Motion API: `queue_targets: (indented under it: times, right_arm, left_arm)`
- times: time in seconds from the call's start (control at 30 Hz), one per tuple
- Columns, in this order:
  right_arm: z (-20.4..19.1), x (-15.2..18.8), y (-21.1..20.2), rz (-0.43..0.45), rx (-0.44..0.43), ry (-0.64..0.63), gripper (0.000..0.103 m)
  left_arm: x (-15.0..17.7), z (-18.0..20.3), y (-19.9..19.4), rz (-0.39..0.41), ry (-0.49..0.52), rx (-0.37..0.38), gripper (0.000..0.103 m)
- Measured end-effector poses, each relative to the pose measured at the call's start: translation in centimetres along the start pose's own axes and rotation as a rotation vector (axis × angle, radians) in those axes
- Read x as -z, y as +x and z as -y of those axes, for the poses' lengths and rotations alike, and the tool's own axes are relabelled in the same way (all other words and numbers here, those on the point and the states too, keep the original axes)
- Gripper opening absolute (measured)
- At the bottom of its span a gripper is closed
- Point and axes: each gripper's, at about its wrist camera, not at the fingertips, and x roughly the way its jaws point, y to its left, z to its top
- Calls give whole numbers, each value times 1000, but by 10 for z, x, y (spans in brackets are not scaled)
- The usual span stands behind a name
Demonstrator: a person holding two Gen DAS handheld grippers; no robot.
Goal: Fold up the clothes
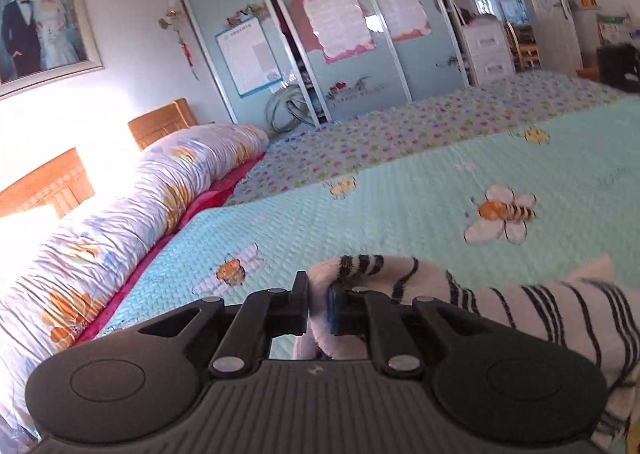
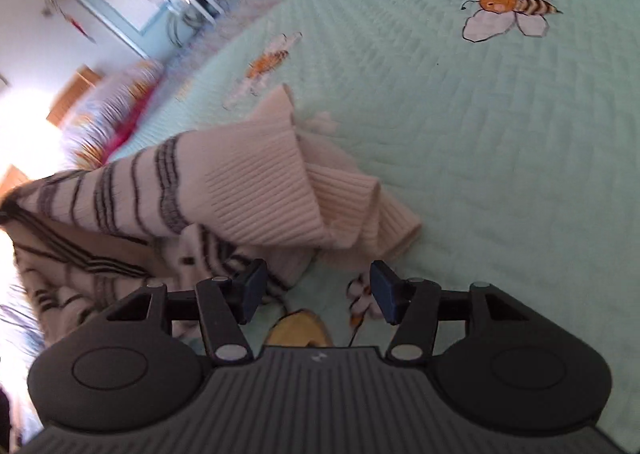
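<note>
A cream knit sweater with dark stripes (image 1: 520,306) lies bunched on the green quilted bedspread (image 1: 400,214). My left gripper (image 1: 318,304) is shut on a fold of its striped fabric, which rises between the two pads. In the right wrist view the sweater (image 2: 240,190) hangs lifted toward the left, its ribbed cream hem draped down onto the bedspread (image 2: 480,134). My right gripper (image 2: 316,290) stands open just in front of that hem, nothing between its fingers.
A rolled floral duvet (image 1: 120,222) runs along the bed's left side by a wooden headboard (image 1: 160,126). Sliding wardrobe doors (image 1: 320,42) stand beyond the bed. Bee prints (image 2: 508,6) dot the bedspread.
</note>
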Motion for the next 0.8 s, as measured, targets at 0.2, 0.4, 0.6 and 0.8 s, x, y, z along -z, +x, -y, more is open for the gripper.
queue_targets:
  times: [0.2,0.4,0.6,0.8]
  right_arm:
    - [-45,-129,13,186,-95,-52,46]
    - [-67,-163,-10,205,-176,-106,66]
    - [2,-65,-11,87,-62,-21,69]
    - [31,-23,13,45,-31,124,69]
  left_arm:
    - [-25,-29,44,-63,-84,-23,16]
    - [0,-55,51,-175,-156,52,40]
    - [47,-60,-19,-135,-178,184,44]
    - [84,-30,-85,-196,-149,246,58]
